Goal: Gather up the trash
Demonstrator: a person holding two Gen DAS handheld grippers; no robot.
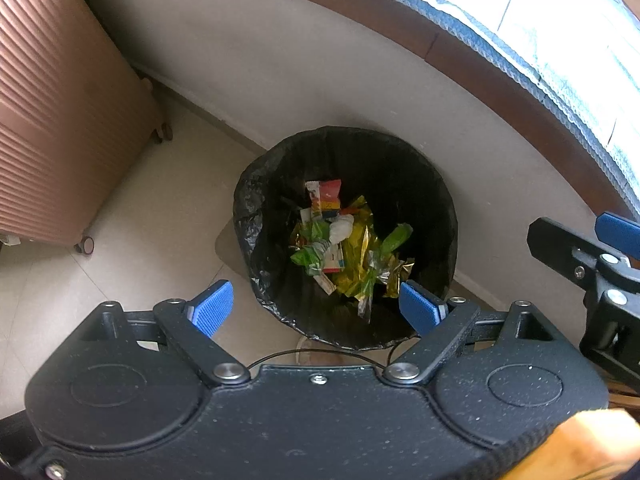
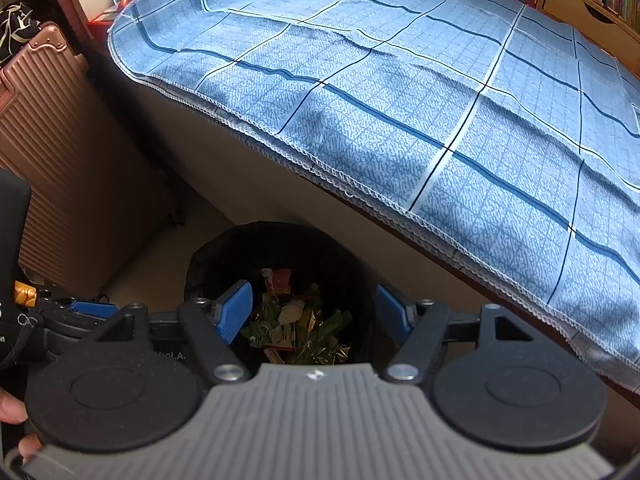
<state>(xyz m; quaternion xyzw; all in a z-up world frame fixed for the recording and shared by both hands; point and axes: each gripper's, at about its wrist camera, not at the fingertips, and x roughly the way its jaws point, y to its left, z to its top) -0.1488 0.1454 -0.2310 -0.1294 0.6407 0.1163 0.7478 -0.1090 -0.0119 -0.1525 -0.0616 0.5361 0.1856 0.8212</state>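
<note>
My right tongs' grey body hides the near rim of the black-lined round bin (image 2: 280, 248); the ribbed rose-gold suitcase (image 1: 60, 120) runs off frame.

Both tongs (image 1: 316, 306) (image 2: 314, 310) agape, empty

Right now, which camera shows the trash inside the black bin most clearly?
The left wrist view: it looks straight down into the bin, so the wrappers are bright and fully visible. In the right wrist view the same wrappers are dark, seen at a slant, and partly cut off by the gripper body.
</note>
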